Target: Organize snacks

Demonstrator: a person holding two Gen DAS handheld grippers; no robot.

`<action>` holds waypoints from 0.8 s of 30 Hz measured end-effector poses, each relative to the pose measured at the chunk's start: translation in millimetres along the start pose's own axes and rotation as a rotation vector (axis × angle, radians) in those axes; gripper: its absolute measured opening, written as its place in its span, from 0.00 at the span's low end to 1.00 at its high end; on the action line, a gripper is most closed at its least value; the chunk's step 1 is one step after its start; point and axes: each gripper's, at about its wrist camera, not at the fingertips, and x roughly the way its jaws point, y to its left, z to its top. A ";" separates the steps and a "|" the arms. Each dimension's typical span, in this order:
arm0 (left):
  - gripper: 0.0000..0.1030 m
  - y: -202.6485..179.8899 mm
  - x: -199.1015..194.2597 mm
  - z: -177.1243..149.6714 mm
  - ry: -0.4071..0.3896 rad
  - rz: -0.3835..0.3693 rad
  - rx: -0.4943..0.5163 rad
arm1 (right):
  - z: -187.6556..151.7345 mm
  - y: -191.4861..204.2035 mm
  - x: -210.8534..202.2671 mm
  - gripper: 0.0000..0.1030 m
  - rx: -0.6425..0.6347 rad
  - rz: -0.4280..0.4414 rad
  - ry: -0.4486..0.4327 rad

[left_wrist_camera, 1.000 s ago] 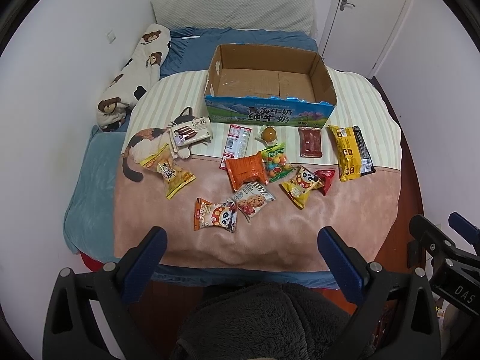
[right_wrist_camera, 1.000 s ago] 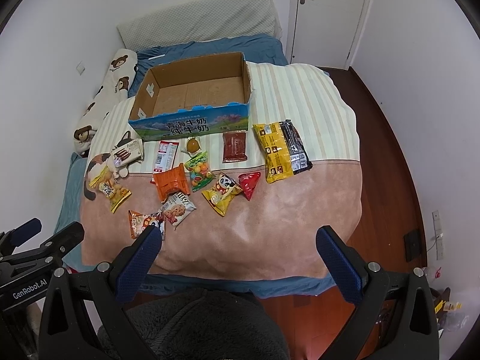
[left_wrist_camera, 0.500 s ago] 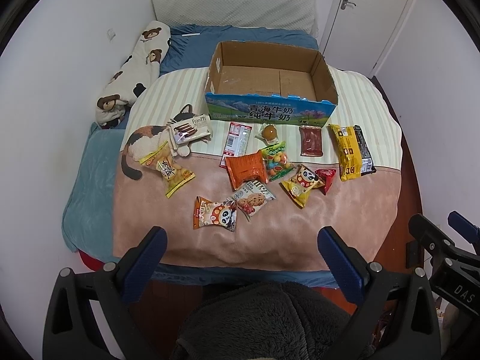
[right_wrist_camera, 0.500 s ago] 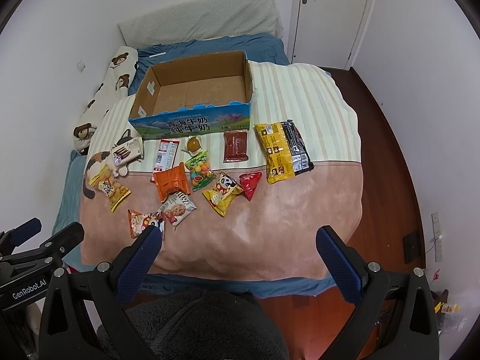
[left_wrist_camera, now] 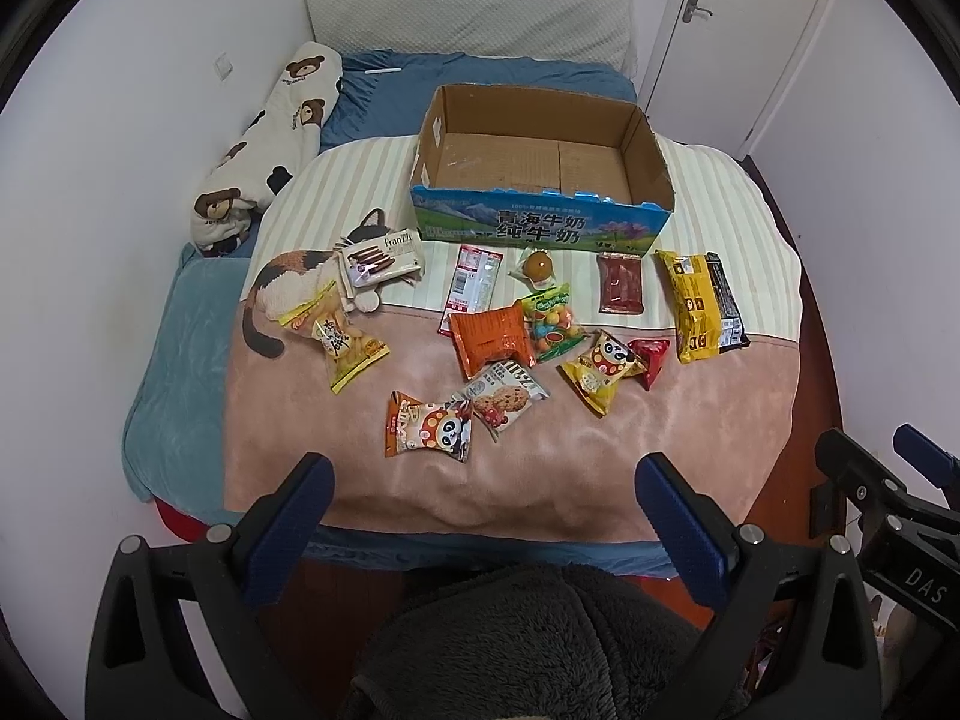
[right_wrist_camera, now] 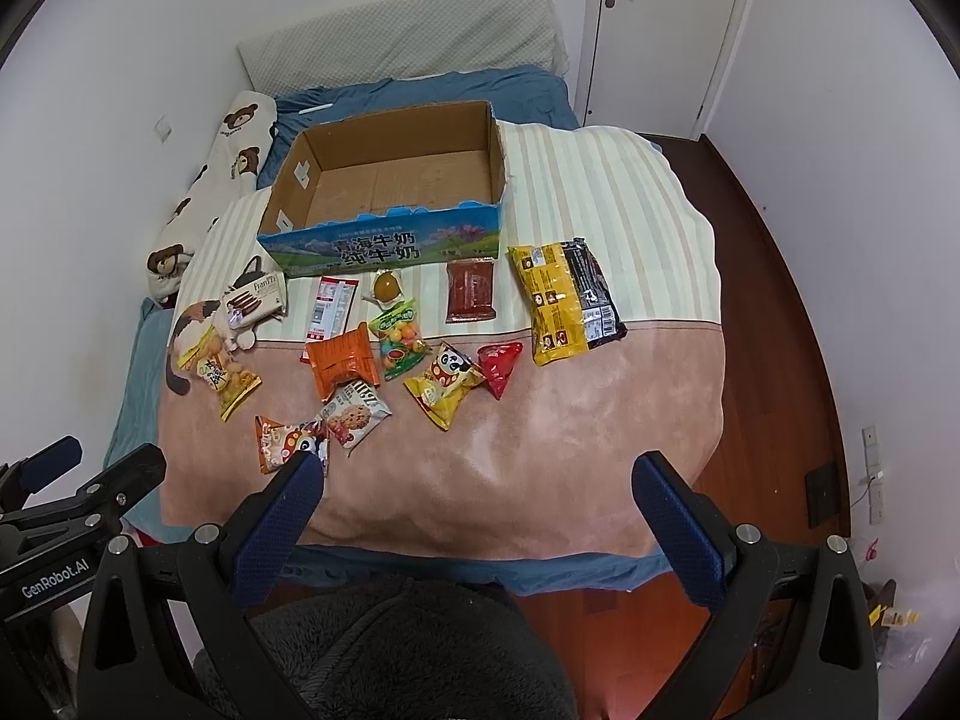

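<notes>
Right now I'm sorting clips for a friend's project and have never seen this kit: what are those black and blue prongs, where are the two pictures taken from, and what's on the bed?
The prongs are two hand-held grippers, one in each of a person's hands, each carrying a wide-angle camera that looks out along its fingers. One picture comes from the left gripper, the other from the right gripper. Both are open and hold nothing. On the blanket sits an empty cardboard box. In front of it lie loose snack packets, among them an orange packet, a yellow and black bag and a cookie packet. A bear-print pillow lies beside them.
</notes>
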 end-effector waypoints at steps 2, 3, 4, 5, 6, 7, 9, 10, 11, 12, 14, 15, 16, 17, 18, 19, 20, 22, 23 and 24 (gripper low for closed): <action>1.00 -0.1 -0.4 -0.6 -0.002 -0.002 -0.003 | 0.4 -0.3 0.0 1.00 0.002 0.001 0.000; 1.00 -0.8 -0.4 -0.5 -0.001 -0.003 -0.002 | 0.1 0.2 -0.2 1.00 0.001 0.000 0.001; 1.00 -0.8 -0.7 -1.0 -0.001 -0.003 0.000 | 0.5 0.1 0.2 1.00 0.001 0.000 0.002; 1.00 -0.1 -1.0 -1.4 -0.001 -0.003 -0.003 | -0.8 -0.5 0.3 1.00 0.002 0.000 0.001; 1.00 -0.3 -1.2 -1.3 -0.002 -0.004 -0.004 | -0.1 -0.4 0.4 1.00 0.002 -0.001 0.000; 1.00 -0.7 -1.1 -1.6 -0.003 -0.003 -0.004 | -0.9 -0.4 0.2 1.00 0.000 -0.002 -0.001; 1.00 -1.2 -1.7 -1.8 -0.006 -0.002 0.000 | -0.9 -0.7 0.1 1.00 0.001 0.000 -0.002; 1.00 -2.4 -2.3 -1.9 -0.007 -0.001 0.001 | -0.8 -0.9 0.1 1.00 0.001 0.000 -0.002; 1.00 -3.3 -2.7 -1.9 -0.009 -0.001 0.001 | -1.0 -0.9 0.0 1.00 0.001 0.001 -0.002; 1.00 -4.2 -2.9 -1.7 -0.010 0.000 0.001 | -1.0 -0.7 0.0 1.00 0.001 0.000 -0.002; 1.00 -3.7 -3.2 -1.7 -0.010 -0.001 0.002 | -0.7 -0.8 0.5 1.00 0.002 0.003 -0.001; 1.00 -3.5 -3.3 -1.7 -0.010 -0.001 0.003 | -0.8 -1.0 0.4 1.00 0.002 0.003 -0.001; 1.00 -4.2 -4.1 -1.1 -0.011 -0.001 0.003 | 0.1 -2.4 0.5 1.00 0.002 0.004 -0.001; 1.00 -4.5 -4.4 -0.7 -0.012 -0.001 0.002 | 0.6 -2.7 0.7 1.00 0.002 0.006 -0.001; 1.00 -4.6 -4.2 -0.7 -0.010 -0.002 0.003 | 0.7 -3.6 0.3 1.00 0.003 0.008 -0.002; 1.00 -4.3 -4.3 -1.3 -0.010 -0.002 0.004 | 1.7 -4.3 0.9 1.00 0.003 0.009 -0.001; 1.00 -4.7 -3.6 0.9 -0.012 -0.002 0.002 | 2.7 -5.3 1.8 1.00 0.006 0.010 0.000; 1.00 -5.8 1.0 7.2 -0.020 -0.002 -0.009 | 2.2 -6.3 1.1 1.00 0.016 0.009 -0.009; 1.00 -6.7 5.0 11.4 -0.025 -0.003 -0.017 | 5.3 -10.0 2.7 1.00 0.027 0.005 -0.015; 1.00 -8.6 10.8 16.5 -0.030 -0.002 -0.026 | 8.7 -14.6 5.0 1.00 0.037 0.004 -0.019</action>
